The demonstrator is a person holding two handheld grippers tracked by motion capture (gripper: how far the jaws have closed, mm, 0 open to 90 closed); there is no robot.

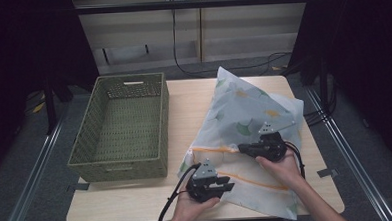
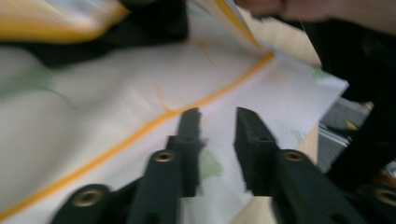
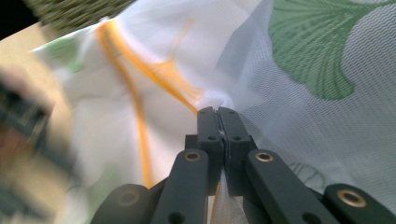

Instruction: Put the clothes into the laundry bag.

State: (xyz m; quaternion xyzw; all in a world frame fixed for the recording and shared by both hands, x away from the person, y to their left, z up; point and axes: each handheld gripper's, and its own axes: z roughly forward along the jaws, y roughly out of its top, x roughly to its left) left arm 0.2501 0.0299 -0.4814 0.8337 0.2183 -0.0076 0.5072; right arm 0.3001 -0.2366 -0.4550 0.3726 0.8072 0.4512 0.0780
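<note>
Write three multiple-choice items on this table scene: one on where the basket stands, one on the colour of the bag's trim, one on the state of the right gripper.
1. Where does the basket stand?
A. left of the bag
B. on top of the bag
C. right of the bag

2. What colour is the trim on the bag?
A. blue
B. orange
C. black

3. How is the right gripper?
A. wide open above the table
B. shut on the basket's rim
C. shut on the bag's mesh

Answers: 1 A, the high view shows it on the table's left half. 2 B, orange lines cross the white mesh. 3 C, the right gripper view shows mesh pinched between its closed jaws.
</note>
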